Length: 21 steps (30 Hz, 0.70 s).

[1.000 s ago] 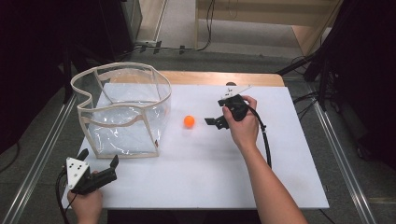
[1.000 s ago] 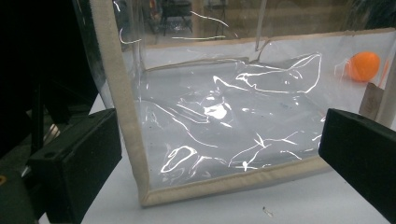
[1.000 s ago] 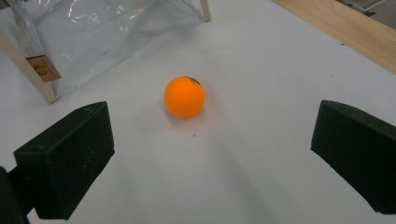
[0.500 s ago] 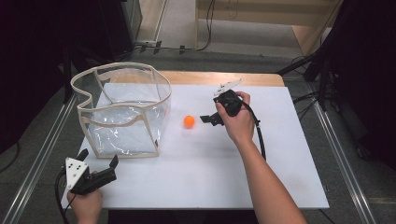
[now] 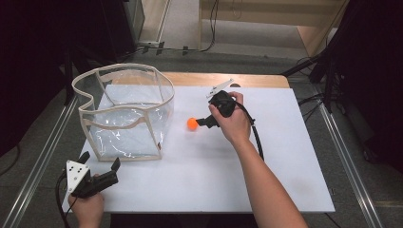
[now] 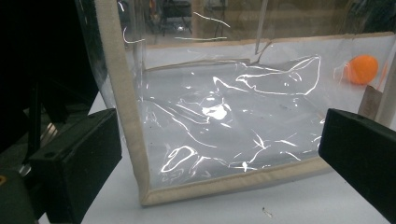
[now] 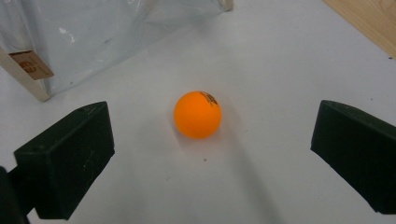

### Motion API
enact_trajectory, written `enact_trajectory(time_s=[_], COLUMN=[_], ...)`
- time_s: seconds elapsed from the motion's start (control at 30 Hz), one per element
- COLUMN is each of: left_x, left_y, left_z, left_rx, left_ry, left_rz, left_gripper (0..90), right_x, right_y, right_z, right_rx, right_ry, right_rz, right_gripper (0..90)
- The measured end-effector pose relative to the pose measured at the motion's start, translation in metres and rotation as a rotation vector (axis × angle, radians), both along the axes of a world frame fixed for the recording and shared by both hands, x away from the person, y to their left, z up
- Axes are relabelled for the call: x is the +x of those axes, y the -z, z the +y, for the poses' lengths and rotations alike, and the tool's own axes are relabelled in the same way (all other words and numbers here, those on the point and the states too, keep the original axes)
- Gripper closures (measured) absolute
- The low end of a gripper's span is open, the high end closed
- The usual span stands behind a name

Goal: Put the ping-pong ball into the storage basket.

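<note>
right hand-held gripper [image 7: 212, 140] wide apart, orange ball [image 7: 197, 114] between jaws, untouched

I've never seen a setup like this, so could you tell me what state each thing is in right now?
Ball: orange, resting on the white table, untouched, ahead of the right claw.
Right claw: open, jaws wide to either side of the ball.
Left claw: open, holding nothing, near the bag's front corner.
Bag: clear plastic, upright, top open, nothing seen inside.

One orange ball [image 5: 192, 124], one clear bin [image 5: 124, 112].
</note>
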<state>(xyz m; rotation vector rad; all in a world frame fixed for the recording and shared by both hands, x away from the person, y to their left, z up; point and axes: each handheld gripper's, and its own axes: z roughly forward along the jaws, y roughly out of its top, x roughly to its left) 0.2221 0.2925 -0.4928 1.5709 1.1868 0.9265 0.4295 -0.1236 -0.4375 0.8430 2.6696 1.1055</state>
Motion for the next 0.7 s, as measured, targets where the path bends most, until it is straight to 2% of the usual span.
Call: enact_trajectory(time_s=[0.17,0.37,0.53,0.7], left_x=[0.0,0.0,0.0,0.0], left_y=[0.0,0.0,0.0,0.0], left_z=[0.0,0.0,0.0,0.001], left_rx=[-0.001,-0.005,-0.004,-0.009], left_ry=[0.0,-0.003,-0.003,-0.002], left_rz=[0.001,0.002,0.004,0.004], left_gripper=[0.0,0.0,0.0,0.0], right_x=[0.004,0.008,0.013,0.015], right_y=[0.002,0.008,0.014,0.023], right_z=[0.008,0.021,0.027,0.036], right_rx=[-0.019,-0.075,-0.067,-0.109], right_ry=[-0.022,-0.061,-0.071,-0.096], right_rz=[0.005,0.016,0.036,0.047], right_gripper=[0.0,0.0,0.0,0.0])
